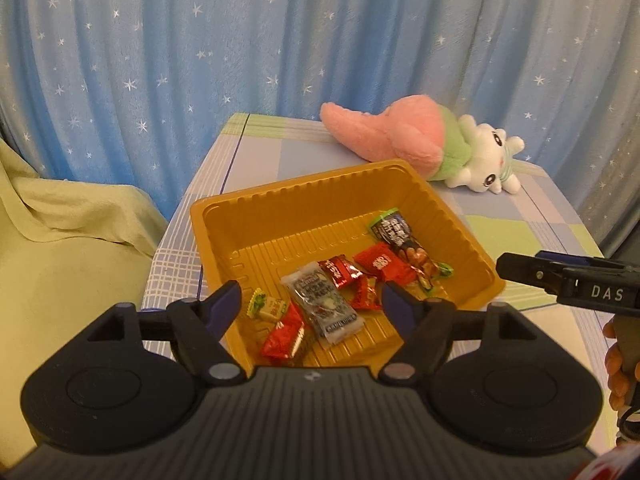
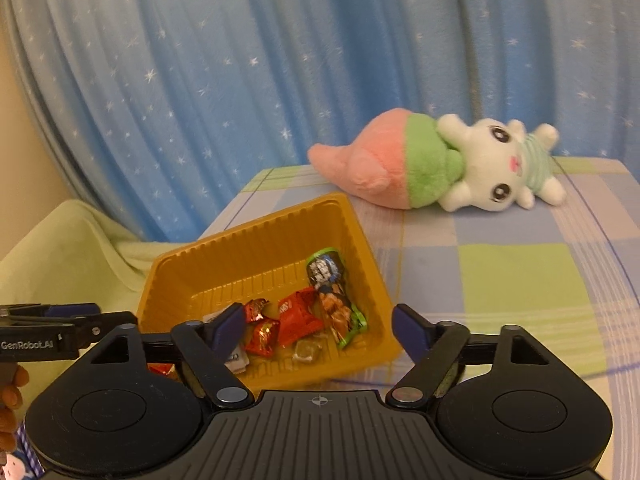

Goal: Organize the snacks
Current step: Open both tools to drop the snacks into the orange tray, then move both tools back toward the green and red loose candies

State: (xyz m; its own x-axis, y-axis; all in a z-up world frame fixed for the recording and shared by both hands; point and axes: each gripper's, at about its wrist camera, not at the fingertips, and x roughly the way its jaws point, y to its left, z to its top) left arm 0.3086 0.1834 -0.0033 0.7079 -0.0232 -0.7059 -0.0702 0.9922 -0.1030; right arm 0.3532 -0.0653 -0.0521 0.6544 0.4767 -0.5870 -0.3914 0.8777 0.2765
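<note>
A golden plastic tray [image 1: 280, 208] [image 2: 224, 264] stands on the checked tablecloth and holds several snack packets: red wrappers [image 1: 284, 336] [image 2: 298, 314], a grey packet [image 1: 324, 306] and a long dark nut bar [image 1: 404, 244] [image 2: 334, 296]. My left gripper [image 1: 314, 304] is open and empty, just above the tray's near side. My right gripper [image 2: 318, 326] is open and empty, over the tray's near right corner. The right gripper shows from the side in the left wrist view [image 1: 560, 280]. The left one shows at the left edge of the right wrist view [image 2: 60, 328].
A pink, green and white plush toy [image 1: 432, 148] [image 2: 440, 160] lies behind the tray. A blue starred curtain [image 1: 280, 40] hangs behind the table. A pale green cloth [image 1: 60, 240] covers furniture to the left.
</note>
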